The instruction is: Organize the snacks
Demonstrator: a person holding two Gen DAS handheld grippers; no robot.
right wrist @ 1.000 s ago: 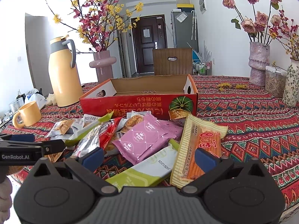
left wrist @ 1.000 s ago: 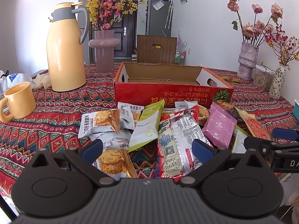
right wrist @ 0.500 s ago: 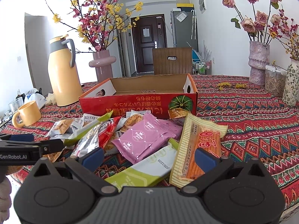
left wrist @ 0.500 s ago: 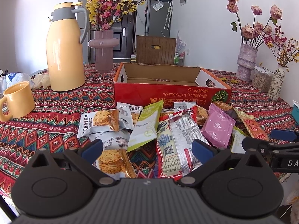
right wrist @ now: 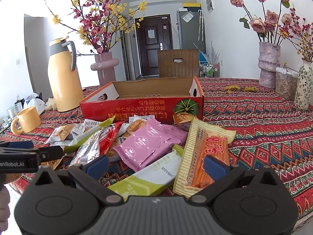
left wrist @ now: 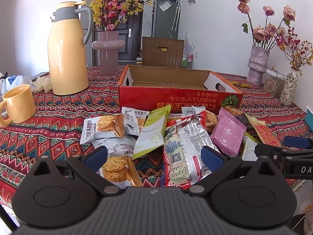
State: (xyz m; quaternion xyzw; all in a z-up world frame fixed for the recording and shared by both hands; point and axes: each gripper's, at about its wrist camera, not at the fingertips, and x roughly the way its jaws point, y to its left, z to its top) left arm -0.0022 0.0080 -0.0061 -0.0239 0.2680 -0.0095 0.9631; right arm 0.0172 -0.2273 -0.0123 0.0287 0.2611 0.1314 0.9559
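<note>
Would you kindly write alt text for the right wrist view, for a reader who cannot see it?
The open right gripper hovers over a heap of snack packets on a patterned tablecloth, nearest a pink packet and a striped orange packet. Behind stands an open, empty red cardboard box; the left gripper enters at left.

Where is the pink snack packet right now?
In the right wrist view, the pink snack packet lies mid-pile before the red box, left of the striped orange packet.
</note>
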